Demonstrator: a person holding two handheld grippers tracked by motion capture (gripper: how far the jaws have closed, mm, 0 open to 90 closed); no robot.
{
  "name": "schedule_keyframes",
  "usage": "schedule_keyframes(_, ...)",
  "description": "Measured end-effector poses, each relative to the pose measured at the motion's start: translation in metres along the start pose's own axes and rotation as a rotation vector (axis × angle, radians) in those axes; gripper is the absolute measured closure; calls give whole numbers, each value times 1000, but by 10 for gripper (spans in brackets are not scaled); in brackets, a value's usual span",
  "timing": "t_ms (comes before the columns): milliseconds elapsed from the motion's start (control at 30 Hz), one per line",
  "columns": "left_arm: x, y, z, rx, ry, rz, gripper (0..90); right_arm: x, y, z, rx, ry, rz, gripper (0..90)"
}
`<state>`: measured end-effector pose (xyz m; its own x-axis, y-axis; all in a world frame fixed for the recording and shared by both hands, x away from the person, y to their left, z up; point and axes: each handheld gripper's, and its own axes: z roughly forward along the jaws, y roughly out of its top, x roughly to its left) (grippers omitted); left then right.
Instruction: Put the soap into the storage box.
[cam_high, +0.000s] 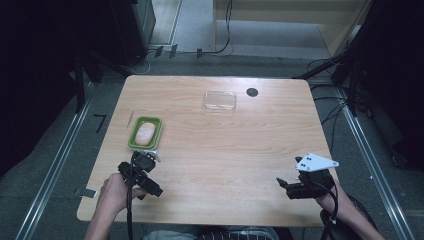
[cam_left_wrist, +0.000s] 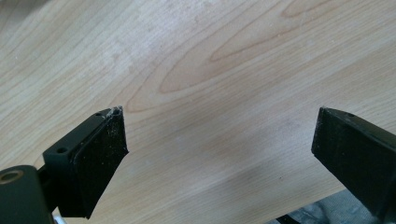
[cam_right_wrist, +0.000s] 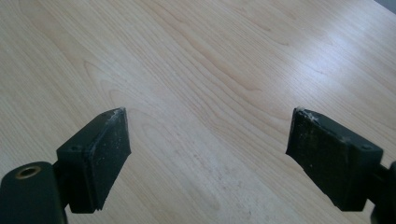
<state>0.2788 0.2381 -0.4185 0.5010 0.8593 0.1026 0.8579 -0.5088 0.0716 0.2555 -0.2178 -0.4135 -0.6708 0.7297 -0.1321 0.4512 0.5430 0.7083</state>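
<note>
Now — green tray (cam_high: 159, 131) just beyond left claw (cam_high: 156, 191) | apart — claw open

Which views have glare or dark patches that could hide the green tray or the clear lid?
High view: room edges nearly black, table evenly lit, green tray readable, clear lid faint with a pale sheen. Left gripper view: soft shadow across the wood between the open jaws. Right gripper view: bright glare on the wood at upper right.

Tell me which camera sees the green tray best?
The high view: the green tray lies whole near the table's left edge, a pale lump inside. In both gripper views you see bare wood between open fingers, not the tray.
</note>
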Motion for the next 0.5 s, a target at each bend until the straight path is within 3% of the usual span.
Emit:
schedule_keyframes(133,-4,-7,1,-3,4,-2,38,0,0,0,-2,0,-4,134)
schedule_keyframes(200,-7,-12,2,-29,13,-16,31,-1,-1,0,-2,1,-3,134)
schedule_keyframes(367,-11,-17,8,-24,32,-9,12,-1,-1,0,-2,-3,1,134)
schedule_keyframes(500,-8,-20,12,-33,38,-18,6,-1,-1,1,0,-1,-4,134)
